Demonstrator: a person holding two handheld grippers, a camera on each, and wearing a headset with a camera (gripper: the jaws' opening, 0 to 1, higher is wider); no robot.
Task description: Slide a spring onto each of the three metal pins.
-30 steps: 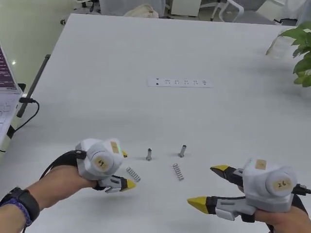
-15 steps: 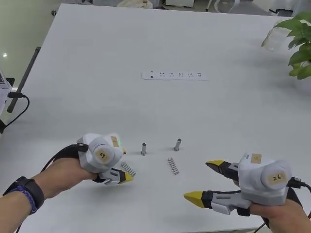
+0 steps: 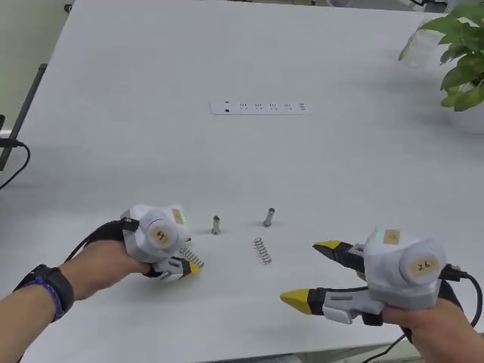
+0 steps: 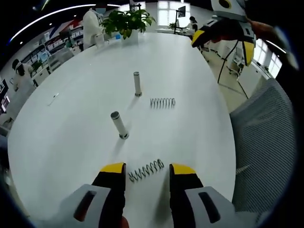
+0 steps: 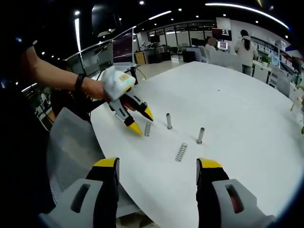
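1. Since a second ago, the left hand-held gripper (image 4: 147, 167) has been brought up to the nearer spring (image 4: 146, 170). That spring lay just off its yellow tips then and is now bracketed by them.
2. Its jaws are held partly open, and nothing is gripped yet.
3. The spring lies flat on the surface (image 3: 227, 60), with its long axis running nearly from jaw to jaw. A closing would likely press it end-on, so a turn of the wrist may be called for.
4. Just ahead, the nearer pin (image 4: 118, 124) stands upright. A second pin (image 4: 137, 83) and a second spring (image 4: 163, 101) are seen beyond it.
5. The right hand-held gripper (image 3: 311, 272) is held wide open and empty, well apart from the pins.
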